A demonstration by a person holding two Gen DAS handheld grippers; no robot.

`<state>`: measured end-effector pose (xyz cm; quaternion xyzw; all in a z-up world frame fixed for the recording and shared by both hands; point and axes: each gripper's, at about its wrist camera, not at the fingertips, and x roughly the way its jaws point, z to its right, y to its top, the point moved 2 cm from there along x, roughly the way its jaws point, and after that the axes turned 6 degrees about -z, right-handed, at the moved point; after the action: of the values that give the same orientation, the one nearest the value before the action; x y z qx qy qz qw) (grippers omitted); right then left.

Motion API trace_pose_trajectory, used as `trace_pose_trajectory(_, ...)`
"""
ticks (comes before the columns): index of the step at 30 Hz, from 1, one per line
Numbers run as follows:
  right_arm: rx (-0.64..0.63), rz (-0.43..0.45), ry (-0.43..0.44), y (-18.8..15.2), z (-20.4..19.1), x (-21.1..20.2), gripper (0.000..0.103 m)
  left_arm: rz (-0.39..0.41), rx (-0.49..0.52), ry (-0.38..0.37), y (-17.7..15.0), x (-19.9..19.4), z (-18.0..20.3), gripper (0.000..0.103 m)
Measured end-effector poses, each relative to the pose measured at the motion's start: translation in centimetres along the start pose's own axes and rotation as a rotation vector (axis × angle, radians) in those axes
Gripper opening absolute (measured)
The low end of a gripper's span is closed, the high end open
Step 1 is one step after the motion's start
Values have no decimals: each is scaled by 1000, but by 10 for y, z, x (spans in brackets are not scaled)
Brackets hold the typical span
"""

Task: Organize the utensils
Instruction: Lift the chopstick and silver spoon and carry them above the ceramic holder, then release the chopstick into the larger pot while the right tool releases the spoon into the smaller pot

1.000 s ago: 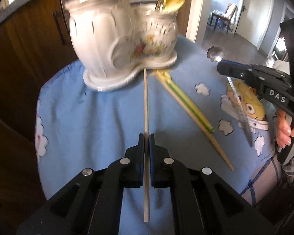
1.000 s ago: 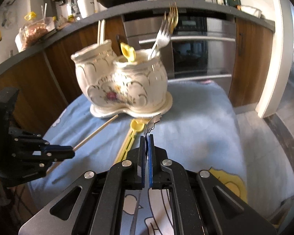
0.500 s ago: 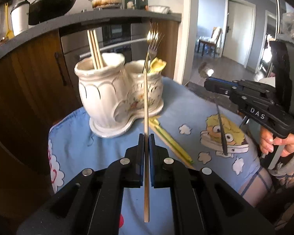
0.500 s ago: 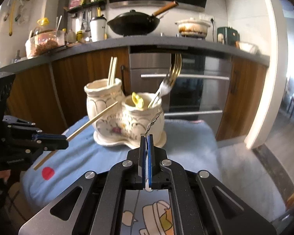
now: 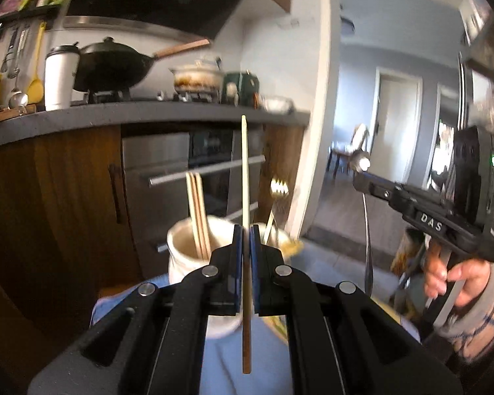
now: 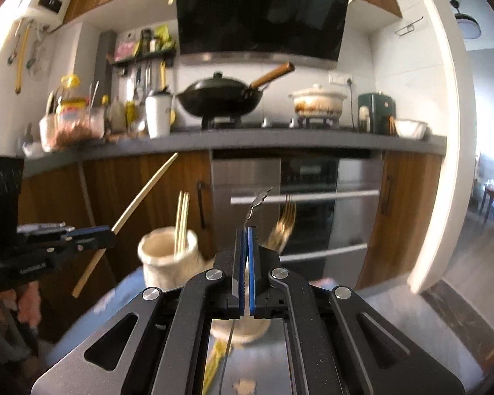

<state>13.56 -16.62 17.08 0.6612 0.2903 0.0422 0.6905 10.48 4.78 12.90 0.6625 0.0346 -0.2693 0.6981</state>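
Left gripper [image 5: 246, 230]: fingers clenched on a single wooden chopstick [image 5: 245, 171], gripped low on the shaft, stick upright, raised above the ceramic holder [image 5: 187, 250]. Right gripper [image 6: 246, 230]: fingers clamped on a thin metal utensil [image 6: 257, 202], probably a spoon.

Handling, judged: chopstick light, stiff, smooth; could pivot in a two-point grip. Hold nearer mid-shaft for control. Metal utensil slippery, heavier at the bowl. Holder looks fragile; lower tips in gently.

View differences: the left wrist view shows the spoon hanging from the right gripper, bowl end catching light; the right wrist view shows only its edge. The right wrist view shows the chopstick slanted, plus the gold fork [image 6: 285, 220] in the second compartment.
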Motion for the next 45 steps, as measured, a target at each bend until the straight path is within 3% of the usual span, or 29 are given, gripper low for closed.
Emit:
trace_pose_trajectory(5, 5, 70, -15, 29, 0, 16, 2, 103, -55, 2, 21, 11, -21, 4)
trace_pose_trajectory(11, -9, 142, -47, 51, -1, 43, 2, 200, -173, -61, 38, 37, -48, 4)
trace_pose_trajectory(17, -5, 154, -47, 47, -3, 76, 2, 226, -150, 3, 37, 68, -50, 4)
trace_pose_trajectory(26, -30, 58, -37, 15, -7, 116, 2, 176, -126, 23, 6, 78, -54, 4)
trace_pose_trajectory(32, -60, -30, 32, -6, -11, 129, 2, 140, -93, 46, -10, 67, -56, 4)
trace_pose_trajectory(39, -54, -128, 39, -23, -13, 142, 3, 80, -77, 79, -19, 62, -56, 4)
trace_pose_trajectory(45, -36, -152, 49, -26, -12, 143, 4, 71, -62, 93, -21, 57, -53, 5)
